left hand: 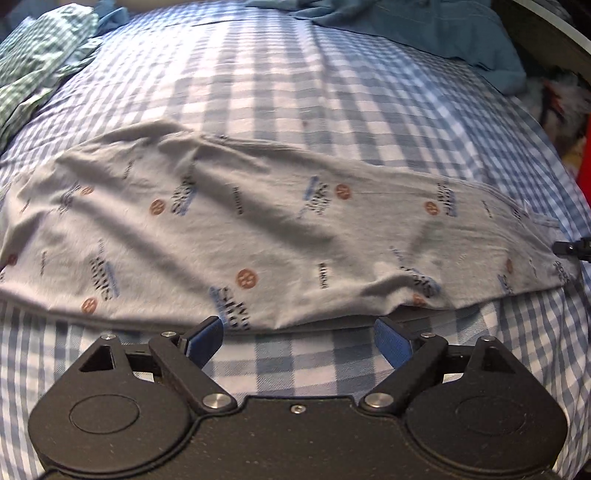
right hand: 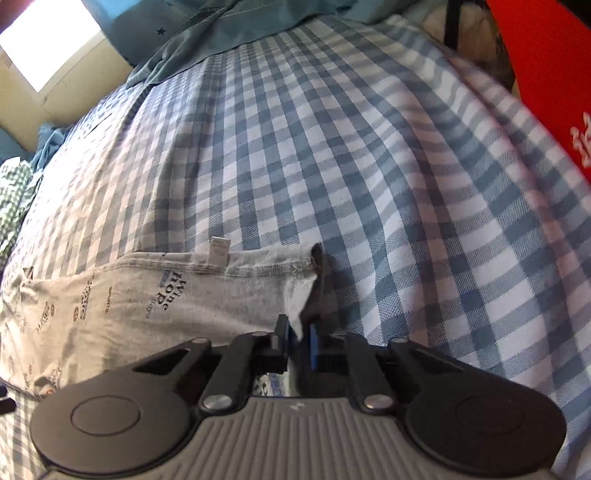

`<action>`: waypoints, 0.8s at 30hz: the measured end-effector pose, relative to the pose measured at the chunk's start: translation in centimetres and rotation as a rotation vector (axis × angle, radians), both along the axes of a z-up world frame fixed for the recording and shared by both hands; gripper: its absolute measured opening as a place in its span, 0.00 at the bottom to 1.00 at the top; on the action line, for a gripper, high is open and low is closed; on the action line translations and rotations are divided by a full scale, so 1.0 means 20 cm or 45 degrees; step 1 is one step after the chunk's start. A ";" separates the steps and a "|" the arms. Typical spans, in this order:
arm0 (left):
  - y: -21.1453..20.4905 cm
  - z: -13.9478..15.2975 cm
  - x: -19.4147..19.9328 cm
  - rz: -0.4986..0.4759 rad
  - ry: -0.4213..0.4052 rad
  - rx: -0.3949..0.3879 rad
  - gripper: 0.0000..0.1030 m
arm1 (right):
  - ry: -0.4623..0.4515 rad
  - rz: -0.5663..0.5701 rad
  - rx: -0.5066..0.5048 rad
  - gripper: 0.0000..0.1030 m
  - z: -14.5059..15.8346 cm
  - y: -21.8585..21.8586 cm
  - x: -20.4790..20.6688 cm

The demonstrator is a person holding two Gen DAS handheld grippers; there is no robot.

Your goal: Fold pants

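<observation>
The grey printed pants [left hand: 258, 229] lie spread across the blue checked bed sheet [left hand: 280, 92], long side running left to right. My left gripper [left hand: 299, 341] is open, its blue pads just short of the pants' near edge, nothing between them. In the right wrist view the pants [right hand: 147, 295] show their waistband with a white label [right hand: 219, 251]. My right gripper [right hand: 299, 343] is shut on the waistband corner of the pants, the cloth pinched between its blue pads. Its tip shows at the right edge of the left wrist view [left hand: 572, 248].
A green checked garment [left hand: 33, 62] lies bunched at the far left of the bed. A teal garment [left hand: 443, 33] lies at the far right corner, also in the right wrist view [right hand: 207, 33]. A red object [right hand: 554, 81] stands beside the bed's right edge.
</observation>
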State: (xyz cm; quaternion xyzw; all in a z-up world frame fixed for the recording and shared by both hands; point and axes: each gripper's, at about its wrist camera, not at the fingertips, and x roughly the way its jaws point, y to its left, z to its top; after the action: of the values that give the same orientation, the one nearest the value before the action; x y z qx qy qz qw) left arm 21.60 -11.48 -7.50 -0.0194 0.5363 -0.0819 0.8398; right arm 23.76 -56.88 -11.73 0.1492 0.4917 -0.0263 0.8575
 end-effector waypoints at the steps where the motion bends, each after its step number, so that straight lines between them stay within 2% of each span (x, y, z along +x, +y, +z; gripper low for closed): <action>1: 0.02 0.01 -0.01 0.012 -0.004 0.000 0.87 | -0.004 0.008 -0.026 0.07 0.03 0.00 -0.01; 4: 0.09 0.03 -0.04 0.048 -0.027 -0.002 0.87 | -0.038 0.010 -0.096 0.07 0.12 0.01 -0.03; 6: 0.14 0.03 -0.06 0.077 -0.033 -0.003 0.87 | -0.040 0.026 -0.096 0.06 0.14 -0.01 -0.03; 12: 0.29 0.02 -0.10 0.218 0.013 -0.034 0.87 | 0.074 0.048 -0.140 0.10 0.03 0.05 0.05; 15: 0.40 0.04 -0.14 0.303 -0.008 -0.045 0.90 | 0.069 -0.006 -0.154 0.26 0.04 0.09 0.03; 17: 0.49 0.06 -0.17 0.365 -0.028 -0.027 0.94 | 0.035 -0.036 -0.148 0.56 0.06 0.12 -0.01; 22: 0.83 0.07 -0.21 0.546 -0.067 -0.005 0.94 | -0.037 -0.070 -0.170 0.87 0.14 0.29 -0.13; 24: 1.00 0.08 -0.21 0.628 -0.088 -0.004 0.94 | -0.064 -0.066 -0.154 0.93 0.17 0.38 -0.18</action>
State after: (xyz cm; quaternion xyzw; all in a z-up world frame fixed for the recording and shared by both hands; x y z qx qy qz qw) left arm 17.49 8.45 -5.97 -0.1481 0.4861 0.1243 0.8523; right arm 20.11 -49.20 -8.39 0.1105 0.4634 -0.0745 0.8761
